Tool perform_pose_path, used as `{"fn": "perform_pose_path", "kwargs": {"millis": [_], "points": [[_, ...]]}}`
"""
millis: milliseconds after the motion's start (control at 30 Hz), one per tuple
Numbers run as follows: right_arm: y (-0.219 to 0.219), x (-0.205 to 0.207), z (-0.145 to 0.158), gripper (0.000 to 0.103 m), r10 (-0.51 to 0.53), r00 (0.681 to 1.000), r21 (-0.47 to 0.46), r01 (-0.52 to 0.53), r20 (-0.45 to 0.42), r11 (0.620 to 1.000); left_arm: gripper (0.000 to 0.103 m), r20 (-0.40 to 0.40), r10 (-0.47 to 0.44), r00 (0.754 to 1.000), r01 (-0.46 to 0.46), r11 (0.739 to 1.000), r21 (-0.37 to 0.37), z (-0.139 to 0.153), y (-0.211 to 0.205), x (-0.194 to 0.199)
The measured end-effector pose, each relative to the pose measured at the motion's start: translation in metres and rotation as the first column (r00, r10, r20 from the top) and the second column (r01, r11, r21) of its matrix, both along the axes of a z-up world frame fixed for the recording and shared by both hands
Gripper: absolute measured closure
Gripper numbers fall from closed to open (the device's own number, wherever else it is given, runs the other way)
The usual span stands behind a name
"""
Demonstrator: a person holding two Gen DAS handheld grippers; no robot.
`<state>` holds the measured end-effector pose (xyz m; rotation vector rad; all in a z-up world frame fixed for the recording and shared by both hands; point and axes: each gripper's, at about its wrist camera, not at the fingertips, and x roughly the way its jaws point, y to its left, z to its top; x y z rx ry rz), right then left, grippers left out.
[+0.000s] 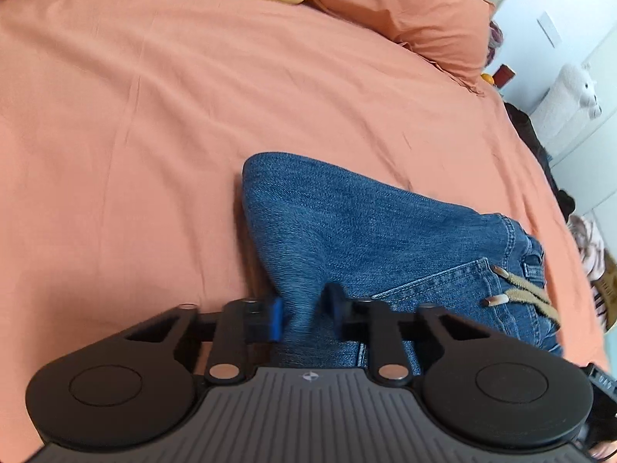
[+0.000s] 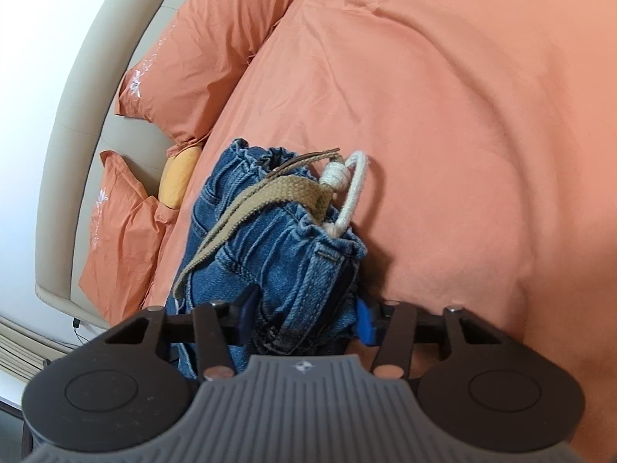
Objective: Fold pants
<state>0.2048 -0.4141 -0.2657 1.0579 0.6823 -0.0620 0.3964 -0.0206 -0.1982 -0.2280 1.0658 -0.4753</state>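
Observation:
Blue denim pants (image 1: pixel 366 231) lie bunched on the orange bed cover (image 1: pixel 154 135), back pocket up, with a khaki drawstring (image 1: pixel 528 293) trailing off at the right. My left gripper (image 1: pixel 305 312) is shut on a fold of the denim near the pocket, and the cloth fills the gap between its blue pads. In the right wrist view the gathered waistband of the pants (image 2: pixel 277 239) bulges up, with the khaki drawstring (image 2: pixel 246 200) and a white knotted cord loop (image 2: pixel 353 185) on top. My right gripper (image 2: pixel 304 318) is shut on this thick waistband bundle.
Orange pillows (image 2: pixel 200 58) and a yellow cushion (image 2: pixel 179 181) lie against the beige headboard (image 2: pixel 65 154). Past the bed's edge are dark items (image 1: pixel 536 142) and a white plush toy (image 1: pixel 578 88) on a cabinet. Broad smooth bed cover (image 2: pixel 462 115) stretches to the right.

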Motion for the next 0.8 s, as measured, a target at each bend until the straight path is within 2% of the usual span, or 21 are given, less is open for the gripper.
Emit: {"fn": "perform_pose_path", "kwargs": {"millis": [167, 467, 633, 800], "points": [[0.004, -0.006, 0.016, 0.065, 0.025, 0.999, -0.055, -0.023, 0.047, 0.998, 0.086, 0.074, -0.032, 0.997, 0.026, 0.996, 0.084, 0.024, -0.015, -0.014], [0.025, -0.017, 0.059, 0.069, 0.113, 0.985, -0.175, -0.089, 0.128, 0.981, 0.087, 0.153, -0.093, 0.984, 0.07, 0.986, 0.152, 0.075, -0.016, -0.036], [0.052, -0.02, 0.08, 0.069, 0.161, 0.975, -0.179, -0.134, 0.149, 0.975, 0.087, 0.192, -0.086, 0.978, 0.055, 0.985, 0.165, 0.102, 0.014, -0.052], [0.103, -0.016, 0.112, 0.069, 0.257, 0.947, -0.205, -0.218, 0.193, 0.954, 0.087, 0.218, -0.036, 0.975, -0.002, 0.985, 0.173, 0.131, 0.07, -0.065]]}}
